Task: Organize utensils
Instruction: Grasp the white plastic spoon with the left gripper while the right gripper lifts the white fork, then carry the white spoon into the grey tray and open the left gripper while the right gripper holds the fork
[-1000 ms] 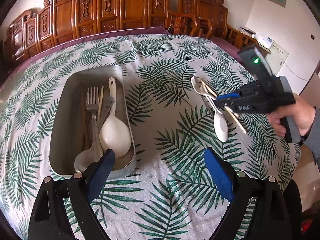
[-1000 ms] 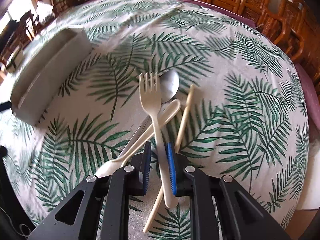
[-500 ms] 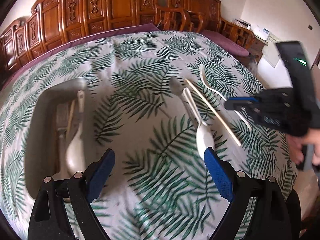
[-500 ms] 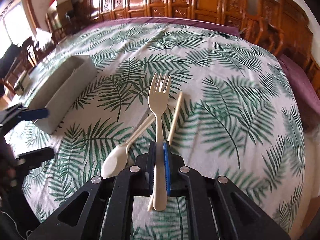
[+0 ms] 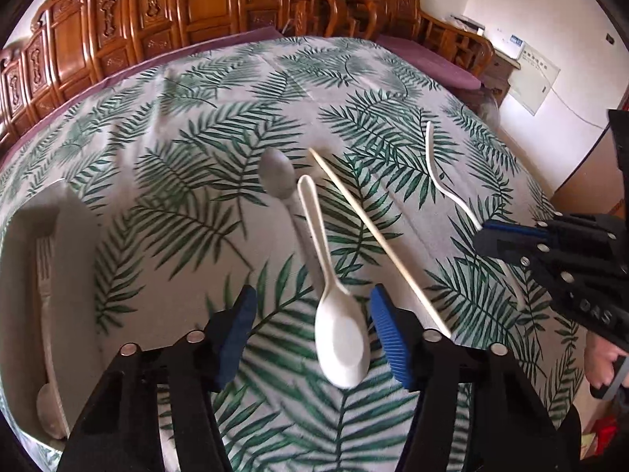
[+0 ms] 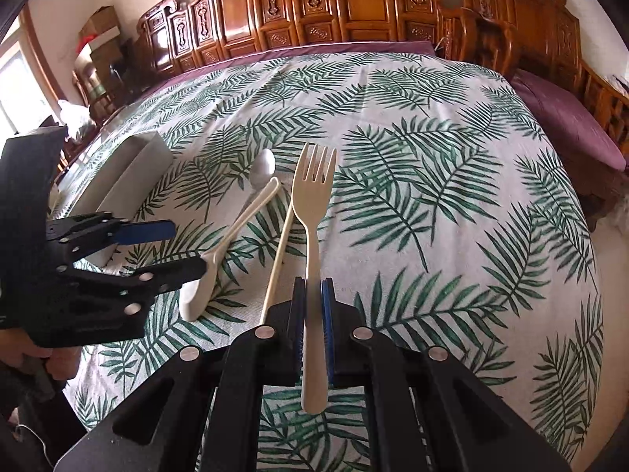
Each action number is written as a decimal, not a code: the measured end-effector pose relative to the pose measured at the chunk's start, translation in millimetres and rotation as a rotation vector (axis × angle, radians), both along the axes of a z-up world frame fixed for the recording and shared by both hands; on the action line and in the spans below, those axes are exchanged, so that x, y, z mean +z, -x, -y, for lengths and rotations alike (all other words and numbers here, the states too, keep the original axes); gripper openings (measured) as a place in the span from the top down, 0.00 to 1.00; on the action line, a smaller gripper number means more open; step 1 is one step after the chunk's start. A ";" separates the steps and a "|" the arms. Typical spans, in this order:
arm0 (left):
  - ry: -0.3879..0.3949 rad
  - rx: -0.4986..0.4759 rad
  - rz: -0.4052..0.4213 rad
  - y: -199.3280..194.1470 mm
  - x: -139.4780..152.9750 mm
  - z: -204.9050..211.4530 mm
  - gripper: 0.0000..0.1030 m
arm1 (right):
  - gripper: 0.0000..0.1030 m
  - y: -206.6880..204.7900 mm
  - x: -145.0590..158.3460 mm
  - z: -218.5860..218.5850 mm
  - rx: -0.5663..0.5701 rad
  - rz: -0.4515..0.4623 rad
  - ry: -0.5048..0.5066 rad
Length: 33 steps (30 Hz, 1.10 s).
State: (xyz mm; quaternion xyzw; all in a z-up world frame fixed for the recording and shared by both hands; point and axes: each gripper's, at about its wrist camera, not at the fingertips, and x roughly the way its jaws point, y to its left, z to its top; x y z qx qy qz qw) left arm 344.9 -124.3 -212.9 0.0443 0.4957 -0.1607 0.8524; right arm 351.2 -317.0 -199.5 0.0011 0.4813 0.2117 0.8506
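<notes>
Right gripper (image 6: 312, 299) jaws clenched on cream fork (image 6: 313, 212), lifted off counter (image 6: 452, 204). Left gripper (image 5: 310, 322) jaws just closing, straddling white spoon (image 5: 340, 334), not yet pinching.

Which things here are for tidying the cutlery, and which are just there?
For the job:
cream fork
white plastic spoon
metal spoon
chopstick
metal tray

Just there:
carved wooden chairs
leaf-print tablecloth
</notes>
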 end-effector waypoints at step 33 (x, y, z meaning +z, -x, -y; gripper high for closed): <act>-0.159 -0.004 -0.008 8.8 20.8 18.0 1.00 | 0.90 4.6 21.1 18.0 -0.018 0.005 -0.103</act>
